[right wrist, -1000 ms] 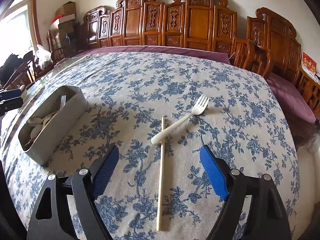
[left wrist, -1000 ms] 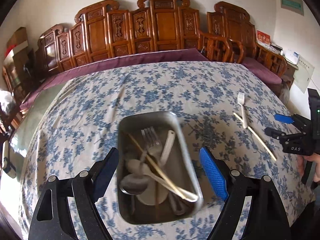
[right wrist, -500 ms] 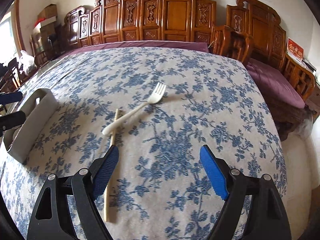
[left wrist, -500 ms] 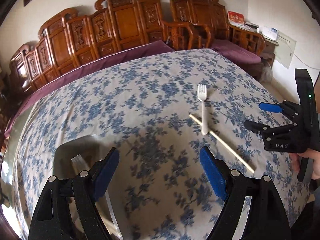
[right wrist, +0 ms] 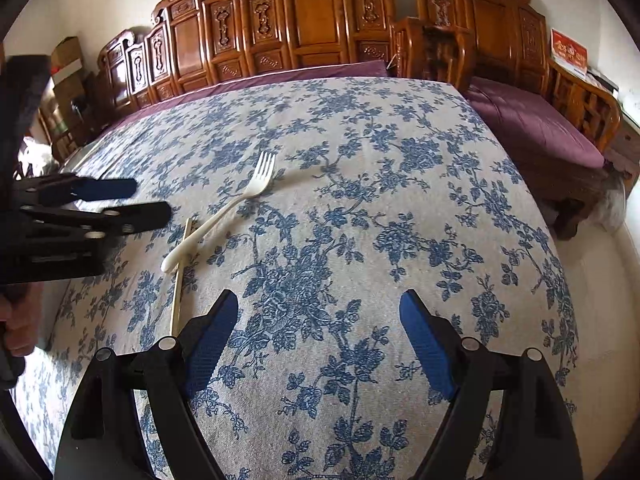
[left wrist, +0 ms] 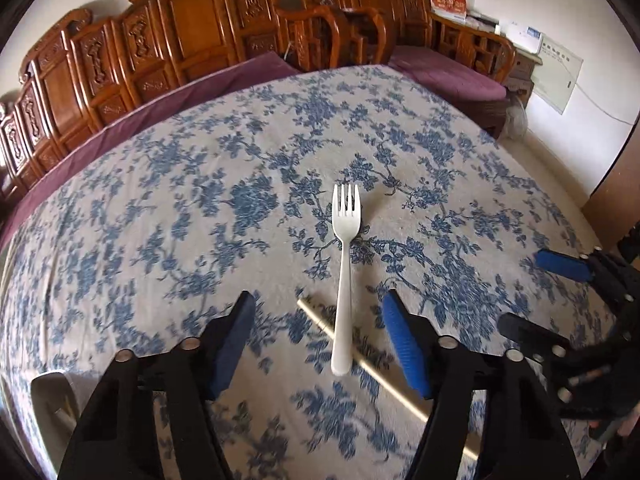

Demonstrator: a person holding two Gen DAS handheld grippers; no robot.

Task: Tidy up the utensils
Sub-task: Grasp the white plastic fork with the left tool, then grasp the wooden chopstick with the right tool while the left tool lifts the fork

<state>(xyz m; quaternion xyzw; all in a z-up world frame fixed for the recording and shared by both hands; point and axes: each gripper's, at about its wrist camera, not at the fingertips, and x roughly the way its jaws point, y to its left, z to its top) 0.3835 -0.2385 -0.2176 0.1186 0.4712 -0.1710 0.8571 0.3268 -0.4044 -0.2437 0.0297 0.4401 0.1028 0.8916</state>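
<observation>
On the blue-flowered tablecloth [left wrist: 168,208] a white plastic fork [left wrist: 343,280] lies flat, tines pointing toward the carved wooden chairs [left wrist: 188,36] along the far edge. Its handle end rests across a single pale chopstick [left wrist: 384,372], which runs diagonally beneath it toward the near right side.

The left gripper [left wrist: 318,340] hovers just above the cloth with its blue-padded fingers [left wrist: 404,344] spread wide, holding nothing; the fork's handle sits in the gap between them, touching neither pad. At the lower left corner of the left wrist view, a sliver of the metal utensil tray [left wrist: 48,396] shows, well apart from the fork.

The right gripper [right wrist: 320,344] hangs over bare patterned cloth to the right of the fork [right wrist: 224,216] and chopstick [right wrist: 178,280], its fingers [right wrist: 428,348] also wide apart and empty. From this side the left gripper [right wrist: 120,200] appears at the left edge, its tips just beside the fork's handle. A purple cushioned bench [right wrist: 532,124] stands past the table's right edge, and the same purple cushion [left wrist: 132,116] borders the table's far side under the chair backs.
</observation>
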